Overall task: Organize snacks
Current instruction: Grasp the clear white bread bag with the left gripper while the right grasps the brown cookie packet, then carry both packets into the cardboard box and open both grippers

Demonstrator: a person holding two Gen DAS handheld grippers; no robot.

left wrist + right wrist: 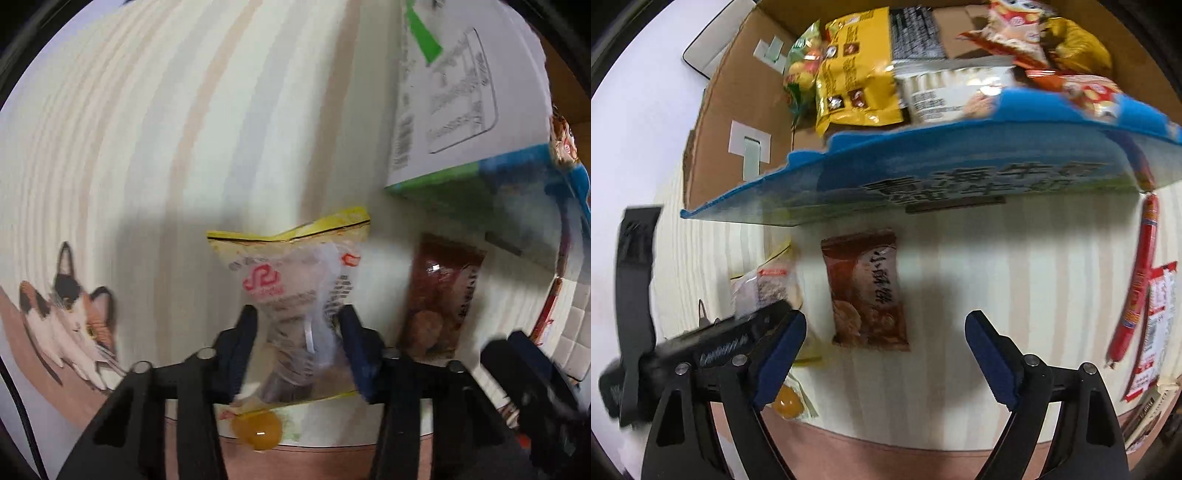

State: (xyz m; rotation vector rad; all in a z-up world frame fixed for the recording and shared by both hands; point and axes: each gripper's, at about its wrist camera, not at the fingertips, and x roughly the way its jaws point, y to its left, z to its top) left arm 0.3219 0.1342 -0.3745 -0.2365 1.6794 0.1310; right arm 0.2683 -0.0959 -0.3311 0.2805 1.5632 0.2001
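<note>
Two grabs underway: left gripper (295,325) pinching clear yellow-edged packet (291,280), right gripper (886,347) spread wide over brown packet (866,288); next, lift toward cardboard box (738,110).

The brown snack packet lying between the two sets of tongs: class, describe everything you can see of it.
The brown snack packet is a small, flat, glossy plastic wrapper with crimped ends, dark vertical lettering and a picture of round brown biscuits. It lies flat on the striped tablecloth, just in front of the blue carton. Nothing grips it: the right tongs stand open above it, and the clear yellow-edged packet lies beside it, apart.
</note>
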